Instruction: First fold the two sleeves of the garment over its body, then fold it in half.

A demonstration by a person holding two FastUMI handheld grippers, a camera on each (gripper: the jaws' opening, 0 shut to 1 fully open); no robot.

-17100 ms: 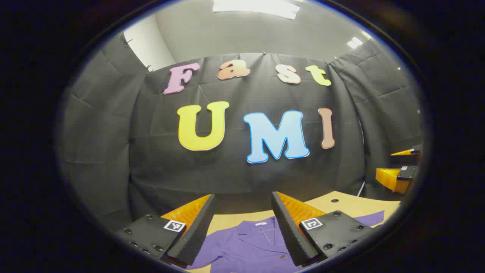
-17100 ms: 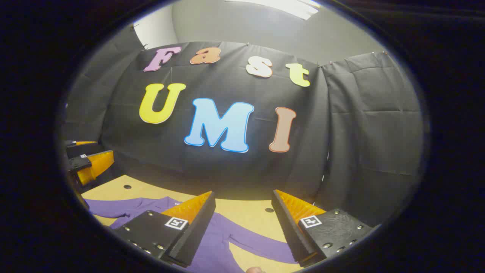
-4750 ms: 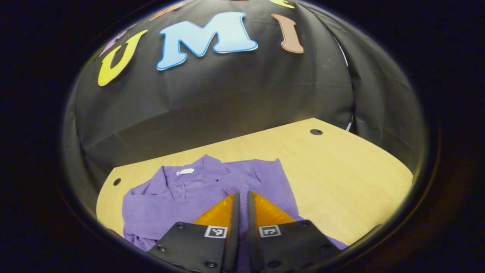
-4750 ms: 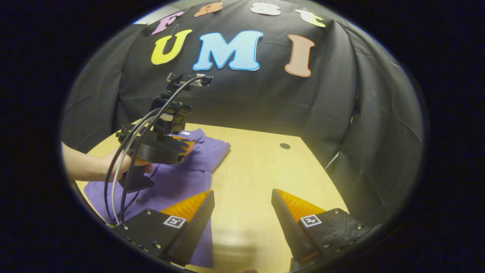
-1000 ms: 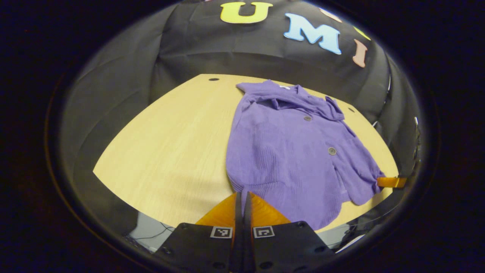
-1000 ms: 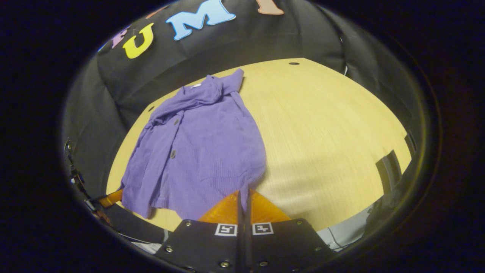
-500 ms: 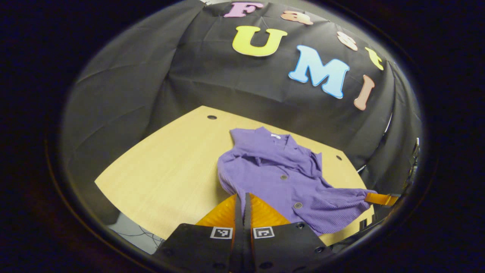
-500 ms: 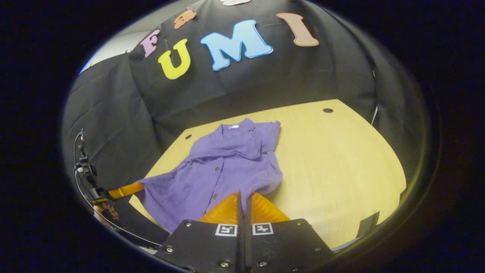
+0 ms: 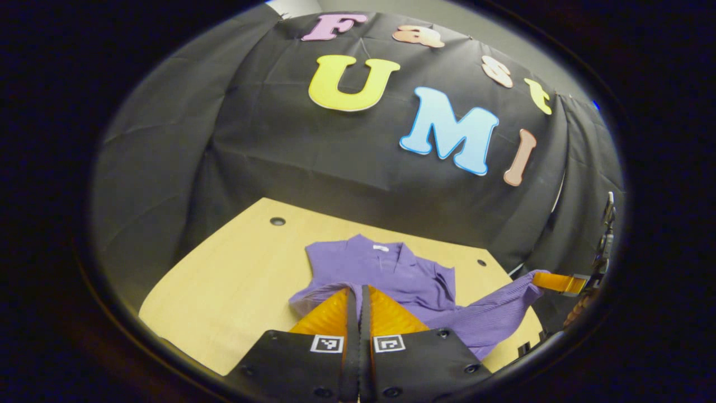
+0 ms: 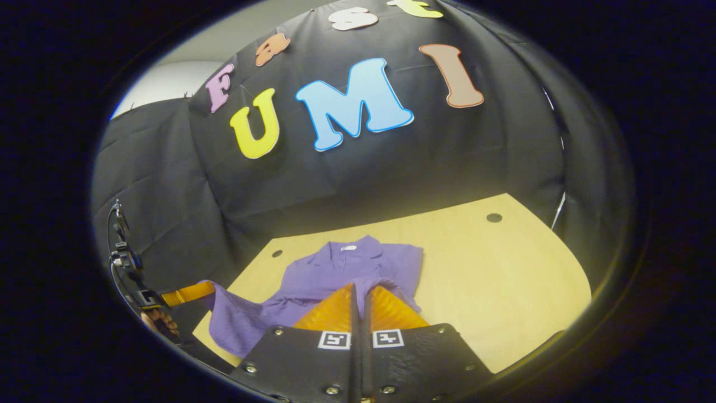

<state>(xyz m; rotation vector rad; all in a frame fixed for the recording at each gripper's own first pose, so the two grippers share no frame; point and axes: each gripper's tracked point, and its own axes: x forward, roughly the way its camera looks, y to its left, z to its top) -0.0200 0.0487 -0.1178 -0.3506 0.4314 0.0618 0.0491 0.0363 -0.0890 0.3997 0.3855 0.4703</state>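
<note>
Now, garment: purple ribbed button-front cardigan [image 9: 386,274] on the light wooden table [image 9: 235,291], collar toward the booth wall, long axis running away from me.
Label: small white neck tag [image 9: 381,247], writing unreadable.
Left tool [image 9: 358,296]: my fingers clenched on its hem corner.
Right tool [image 10: 361,296]: likewise clenched on the other corner, hem lifted.

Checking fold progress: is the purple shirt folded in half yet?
Mid-fold. The purple shirt's hem is lifted toward the collar, pinched by the left gripper and right gripper, not laid down.

Purple garment [image 9: 386,274], hem lifted above collar
</note>
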